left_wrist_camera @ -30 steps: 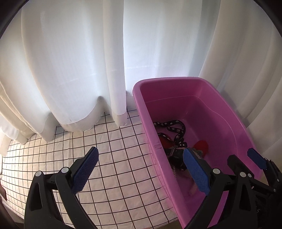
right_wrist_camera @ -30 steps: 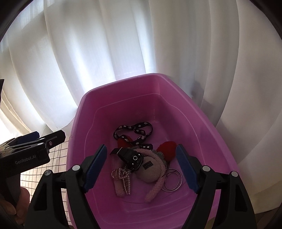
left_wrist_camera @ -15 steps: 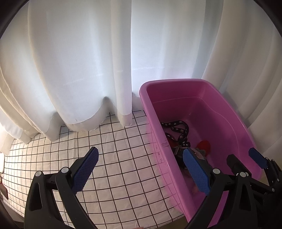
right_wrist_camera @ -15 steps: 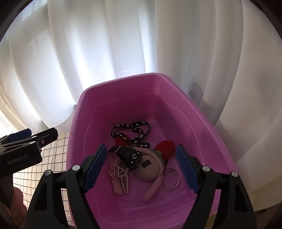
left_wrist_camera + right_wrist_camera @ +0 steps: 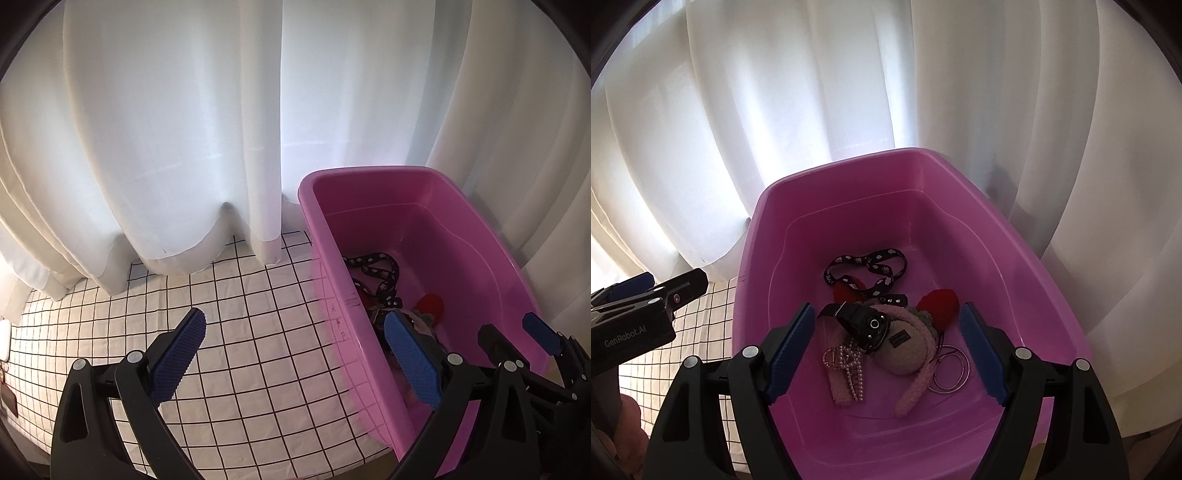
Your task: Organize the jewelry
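A pink plastic tub (image 5: 1052, 295) holds the jewelry in a heap. In it lie a black patterned lanyard (image 5: 871, 266), a black watch (image 5: 866, 323), a pink plush pouch (image 5: 905, 354), a pearl bracelet (image 5: 849, 363), silver hoops (image 5: 947, 373) and a red piece (image 5: 942, 301). My right gripper (image 5: 886, 314) hangs open above the heap and holds nothing. My left gripper (image 5: 293, 325) is open too and straddles the tub's left wall (image 5: 332, 295) from above. Its right finger hides part of the heap in the left wrist view.
The tub stands on a white cloth with a black grid (image 5: 240, 332). White curtains (image 5: 184, 129) hang close behind and around the tub. A small white object (image 5: 4, 338) sits at the cloth's far left edge. A hand (image 5: 624, 424) holds the left gripper's handle.
The left gripper has drifted a little to the left, so the tub sits further right in its view. The right gripper has kept still, and both stay open.
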Available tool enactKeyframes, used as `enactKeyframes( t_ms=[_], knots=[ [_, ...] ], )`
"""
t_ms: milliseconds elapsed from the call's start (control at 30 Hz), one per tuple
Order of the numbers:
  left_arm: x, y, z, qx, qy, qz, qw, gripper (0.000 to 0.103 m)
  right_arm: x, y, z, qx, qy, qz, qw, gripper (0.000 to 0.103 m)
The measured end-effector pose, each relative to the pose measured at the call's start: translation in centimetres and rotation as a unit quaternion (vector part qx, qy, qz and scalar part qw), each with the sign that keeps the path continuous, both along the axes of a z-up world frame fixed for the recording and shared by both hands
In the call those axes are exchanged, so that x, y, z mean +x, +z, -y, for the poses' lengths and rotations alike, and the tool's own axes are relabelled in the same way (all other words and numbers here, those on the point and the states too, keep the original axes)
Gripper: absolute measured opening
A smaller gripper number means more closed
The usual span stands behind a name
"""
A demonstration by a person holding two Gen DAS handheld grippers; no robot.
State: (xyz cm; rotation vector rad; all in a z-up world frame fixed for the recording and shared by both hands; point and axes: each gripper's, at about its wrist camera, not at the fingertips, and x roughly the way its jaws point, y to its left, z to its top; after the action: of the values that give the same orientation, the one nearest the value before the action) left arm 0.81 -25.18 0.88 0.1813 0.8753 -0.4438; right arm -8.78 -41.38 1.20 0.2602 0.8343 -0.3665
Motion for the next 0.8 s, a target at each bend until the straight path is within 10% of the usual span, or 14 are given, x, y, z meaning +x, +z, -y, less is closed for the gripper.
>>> enactKeyframes(
  t_ms=[800],
  knots=[
    [0.1, 0.1, -0.4, 0.000, -0.001, 0.000, 1.0000, 0.096, 0.5, -0.6, -1.3, -0.004, 0.018, -0.016, 1.000, 0.076]
  ],
)
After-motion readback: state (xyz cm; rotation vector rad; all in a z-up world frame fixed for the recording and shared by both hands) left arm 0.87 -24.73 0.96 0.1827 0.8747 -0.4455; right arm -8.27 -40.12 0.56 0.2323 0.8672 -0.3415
